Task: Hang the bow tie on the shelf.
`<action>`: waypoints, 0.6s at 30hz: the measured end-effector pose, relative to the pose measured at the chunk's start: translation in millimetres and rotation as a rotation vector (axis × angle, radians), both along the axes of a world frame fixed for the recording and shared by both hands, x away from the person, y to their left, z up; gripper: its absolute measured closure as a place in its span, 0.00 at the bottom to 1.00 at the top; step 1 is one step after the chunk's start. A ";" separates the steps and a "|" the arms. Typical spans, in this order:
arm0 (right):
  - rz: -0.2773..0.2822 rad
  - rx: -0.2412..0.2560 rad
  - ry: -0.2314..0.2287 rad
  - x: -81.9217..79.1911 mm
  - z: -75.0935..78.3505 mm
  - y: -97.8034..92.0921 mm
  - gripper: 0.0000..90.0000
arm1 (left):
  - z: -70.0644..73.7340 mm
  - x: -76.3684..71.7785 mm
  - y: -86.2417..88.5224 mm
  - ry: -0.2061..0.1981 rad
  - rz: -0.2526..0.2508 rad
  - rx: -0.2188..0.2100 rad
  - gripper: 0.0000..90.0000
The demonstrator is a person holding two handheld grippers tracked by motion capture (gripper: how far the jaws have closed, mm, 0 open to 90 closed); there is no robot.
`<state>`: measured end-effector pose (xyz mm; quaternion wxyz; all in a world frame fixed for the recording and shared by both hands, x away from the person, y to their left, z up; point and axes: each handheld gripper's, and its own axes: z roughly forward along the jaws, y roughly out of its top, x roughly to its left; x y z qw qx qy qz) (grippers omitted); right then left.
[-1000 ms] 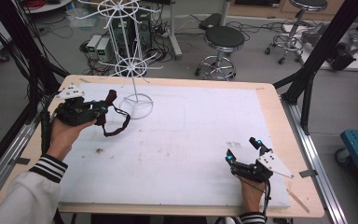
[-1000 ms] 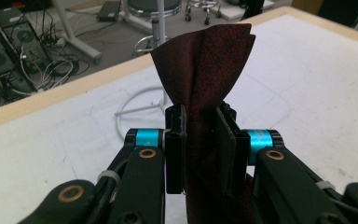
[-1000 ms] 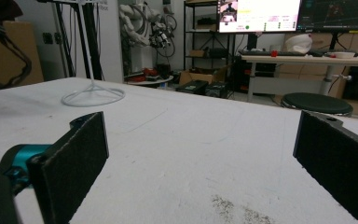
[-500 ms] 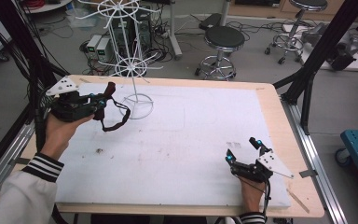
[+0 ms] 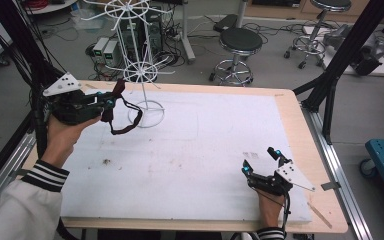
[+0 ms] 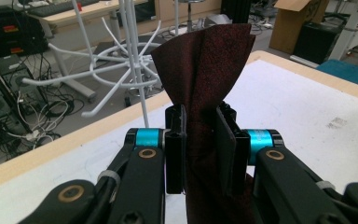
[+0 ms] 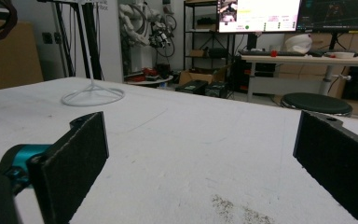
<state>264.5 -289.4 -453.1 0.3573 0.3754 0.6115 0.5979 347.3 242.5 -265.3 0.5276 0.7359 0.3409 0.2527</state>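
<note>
Left gripper pinches dark red band (loop dangling) beside rack.

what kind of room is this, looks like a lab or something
Most likely a robotics lab or workshop. Robot arms stand on a bench at the back, monitors show software above a desk, and cables and electronics boxes lie on the floor beyond the table, beside rolling stools.

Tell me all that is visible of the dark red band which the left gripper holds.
The dark red band looks like speckled, soft fabric, folded lengthwise. The left gripper is shut on it, and a folded end sticks up past the jaws. In the high view the rest hangs as an open loop above the white table cover, near the round base of the white wire rack; whether it touches them is unclear.
</note>
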 end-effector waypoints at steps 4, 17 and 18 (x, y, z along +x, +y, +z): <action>-0.001 -0.001 0.001 -0.1 0.1 0.0 0.03 | 5.9 2.1 -8.8 -0.015 -0.014 0.002 0.83; 0.000 0.004 0.003 -0.1 0.0 0.0 0.03 | 13.1 21.3 -21.2 -0.022 0.006 -0.036 0.83; -0.001 0.005 0.007 -0.3 0.0 -0.1 0.03 | 12.8 23.0 -21.1 -0.019 0.009 -0.030 0.83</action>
